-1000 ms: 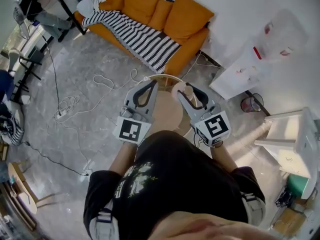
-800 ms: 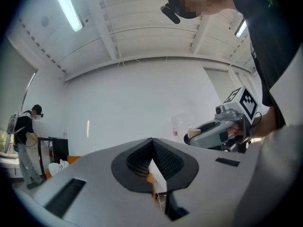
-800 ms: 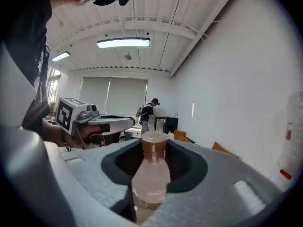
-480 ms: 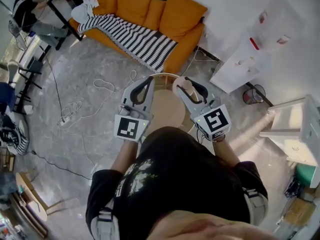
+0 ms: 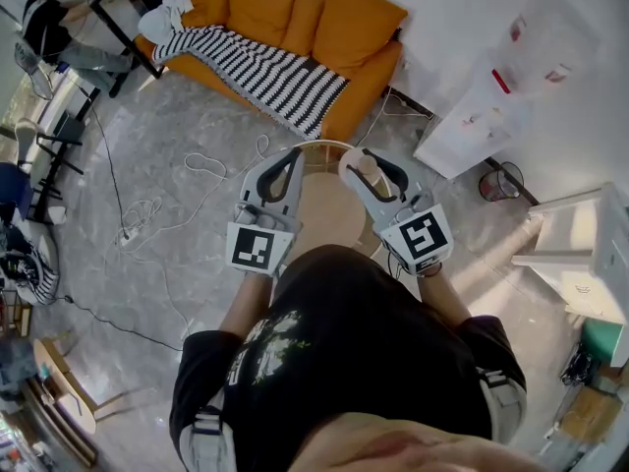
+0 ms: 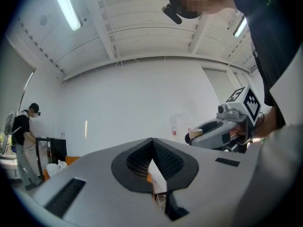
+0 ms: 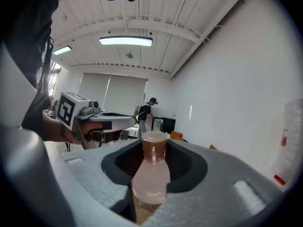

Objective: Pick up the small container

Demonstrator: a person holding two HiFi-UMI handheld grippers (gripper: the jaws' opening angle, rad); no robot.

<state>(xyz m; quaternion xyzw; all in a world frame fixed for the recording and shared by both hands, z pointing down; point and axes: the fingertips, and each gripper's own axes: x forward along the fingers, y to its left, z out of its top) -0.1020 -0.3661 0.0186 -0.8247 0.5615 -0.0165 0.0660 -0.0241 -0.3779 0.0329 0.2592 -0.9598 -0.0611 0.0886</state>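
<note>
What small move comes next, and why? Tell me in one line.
Probably raise the right tongs a little, keeping the grip. The small container is already clamped upright between them over the round stool, while the left tongs are shut and empty. The container's base is hidden.

My right claw (image 5: 367, 165) hides the sides of the bottle (image 7: 150, 174) low down, and its base runs off the bottom edge of the right gripper view. My chest (image 5: 344, 342) covers the near edge of the round bench (image 5: 329, 219).
</note>
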